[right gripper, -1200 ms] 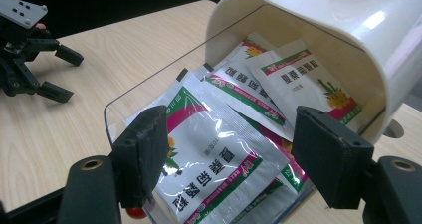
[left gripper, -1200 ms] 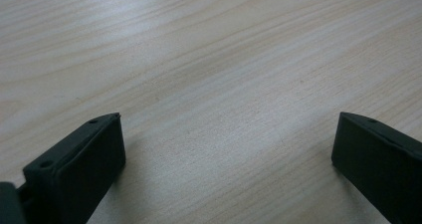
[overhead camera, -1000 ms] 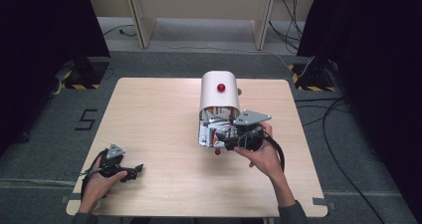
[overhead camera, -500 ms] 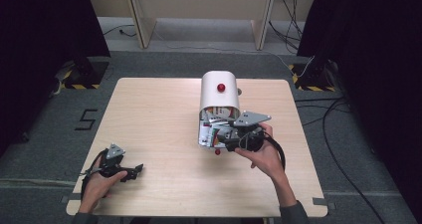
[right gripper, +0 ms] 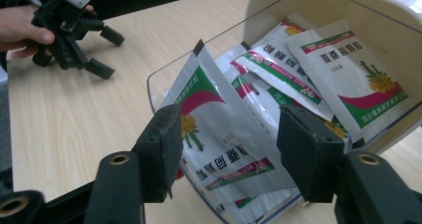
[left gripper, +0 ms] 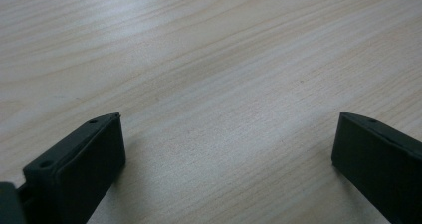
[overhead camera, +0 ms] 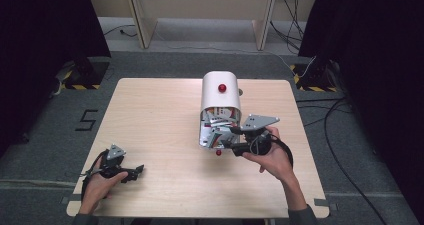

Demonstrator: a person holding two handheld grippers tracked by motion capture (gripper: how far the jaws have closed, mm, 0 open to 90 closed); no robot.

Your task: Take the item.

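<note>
A white round-topped box point(overhead camera: 220, 100) with a red knob point(overhead camera: 222, 88) lies on the table, its clear front flap point(overhead camera: 206, 137) folded down. Several white, green and red sachets point(right gripper: 318, 69) spill out of it. My right gripper point(overhead camera: 231, 146) is at the flap's near edge, open. In the right gripper view its jaws point(right gripper: 231, 134) stand either side of one upright sachet point(right gripper: 219, 129) without touching it. My left gripper point(overhead camera: 134, 172) rests low at the table's front left, open, with bare wood between its jaws point(left gripper: 226, 134).
The wooden table point(overhead camera: 150, 110) has free room on its left half and along the front edge. The left hand and its gripper point(right gripper: 69, 30) show far off in the right gripper view. Dark curtains, cables and table legs surround the table on the floor.
My right gripper has edged a little nearer to the sachets at the flap. The left gripper has stayed still.
</note>
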